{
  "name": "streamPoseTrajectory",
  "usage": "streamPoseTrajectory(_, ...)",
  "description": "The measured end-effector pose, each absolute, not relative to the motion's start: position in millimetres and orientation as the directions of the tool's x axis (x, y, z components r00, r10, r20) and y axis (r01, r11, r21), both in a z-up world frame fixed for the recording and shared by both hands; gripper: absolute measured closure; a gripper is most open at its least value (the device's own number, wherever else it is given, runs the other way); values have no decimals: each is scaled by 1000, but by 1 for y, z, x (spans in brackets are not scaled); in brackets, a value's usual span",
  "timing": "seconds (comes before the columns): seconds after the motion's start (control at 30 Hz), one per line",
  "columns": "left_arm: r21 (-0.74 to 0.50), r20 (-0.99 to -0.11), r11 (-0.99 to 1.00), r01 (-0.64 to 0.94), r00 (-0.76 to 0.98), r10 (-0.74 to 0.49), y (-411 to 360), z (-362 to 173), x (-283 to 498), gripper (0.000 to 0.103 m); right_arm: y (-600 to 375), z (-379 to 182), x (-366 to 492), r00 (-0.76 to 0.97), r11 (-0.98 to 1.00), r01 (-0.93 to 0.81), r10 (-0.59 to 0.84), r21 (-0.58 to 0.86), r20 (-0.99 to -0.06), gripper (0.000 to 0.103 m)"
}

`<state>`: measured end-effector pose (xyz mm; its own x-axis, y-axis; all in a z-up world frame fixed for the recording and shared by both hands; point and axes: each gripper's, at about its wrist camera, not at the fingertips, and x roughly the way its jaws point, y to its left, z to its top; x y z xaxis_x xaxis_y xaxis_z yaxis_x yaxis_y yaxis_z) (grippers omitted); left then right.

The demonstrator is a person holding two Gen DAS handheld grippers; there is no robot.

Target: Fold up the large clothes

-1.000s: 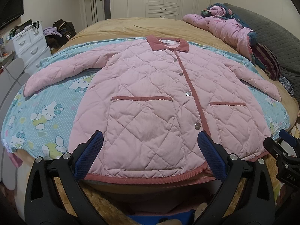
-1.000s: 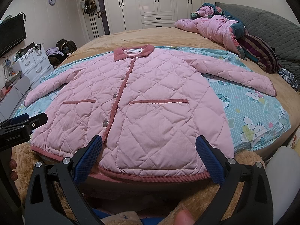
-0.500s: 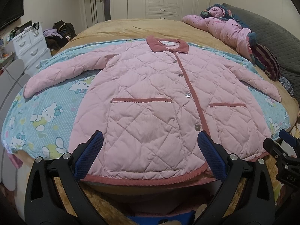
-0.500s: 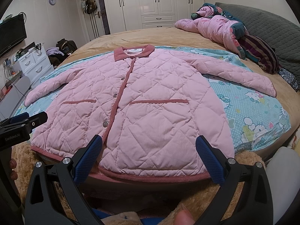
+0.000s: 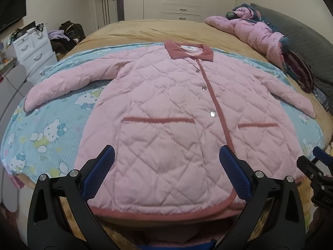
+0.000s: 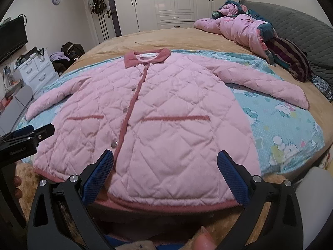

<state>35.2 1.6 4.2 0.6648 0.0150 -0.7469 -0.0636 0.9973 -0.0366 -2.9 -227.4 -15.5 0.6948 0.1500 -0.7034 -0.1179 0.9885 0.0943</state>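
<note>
Left wrist view: the left hand-held gripper [image 5: 166, 162] hangs spread wide, empty, the pink quilted jacket [image 5: 177, 112] flat on the bed [image 5: 145, 29] just ahead. Right wrist view: the right hand-held gripper [image 6: 165, 163] also gapes empty, the jacket's hem [image 6: 166, 205] directly ahead between its fingers.

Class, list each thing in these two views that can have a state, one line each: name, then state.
Pink quilted coat: spread flat, front up, buttoned, unfolded.
Sleeves: both stretched out to the sides.
Collar: turned down.
Left tool: open, empty, above the hem.
Right tool: open, empty, above the hem.
Second pink jacket: crumpled by the pillows.
Wardrobe doors: closed.
</note>
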Motion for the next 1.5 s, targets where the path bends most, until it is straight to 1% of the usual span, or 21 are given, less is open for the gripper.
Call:
streamPoseTrajectory(0.4,-48,-738,995,-92,675,27,7,17,93,9,-218,11,61,694,982,-160,182,97,-697,4)
streamPoseTrajectory(0.6,-60,-738,994,-92,675,17,5,24,126,9,-224,24,95,699,983,-146,185,115,-690,4)
streamPoseTrajectory(0.97,-84,-731,996,-42,682,-33,-18,38,189,9,-246,35,151,709,986,-101,167,135,-685,4)
streamPoseTrajectory(1.23,-64,-744,997,-38,668,-22,-37,33,232,9,-284,27,190,711,988,4,106,154,-695,4)
streamPoseTrajectory(1.5,-65,-772,998,12,633,-58,-65,9,281,9,-355,2,226,699,962,194,1,191,-715,4)
